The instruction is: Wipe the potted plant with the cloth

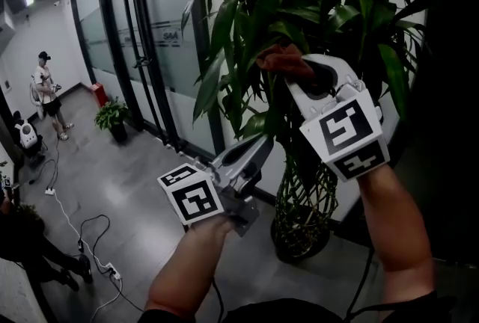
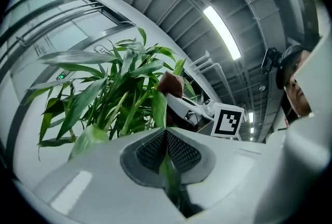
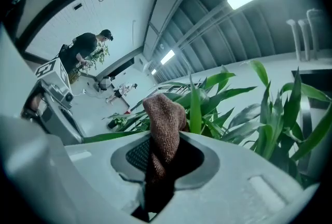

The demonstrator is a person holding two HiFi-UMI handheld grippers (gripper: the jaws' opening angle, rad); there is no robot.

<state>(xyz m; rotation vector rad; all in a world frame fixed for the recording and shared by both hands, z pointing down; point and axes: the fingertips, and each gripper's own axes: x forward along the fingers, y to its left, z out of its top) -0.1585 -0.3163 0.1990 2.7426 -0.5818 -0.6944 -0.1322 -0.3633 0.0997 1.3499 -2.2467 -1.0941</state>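
Room: glossy grey floor (image 1: 135, 187), with a glass partition (image 1: 112, 37) along one side. Counted two plants: the tall potted plant (image 1: 299, 15) close by and a small plant (image 1: 112, 117) down by the glass. One brown cloth (image 1: 284, 60) and two grippers were also present. Left gripper (image 1: 263, 142) jaws were pinched together on a leaf (image 2: 160, 106). Right gripper (image 1: 296, 76) jaws were clamped on the cloth, up among the tall plant's leaves.

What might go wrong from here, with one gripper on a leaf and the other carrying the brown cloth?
The left gripper is shut on a narrow green leaf of the tall potted plant; a pull or twist may tear it. The right gripper grips only part of the brown knitted cloth, so rubbing against leaves may drag it out.
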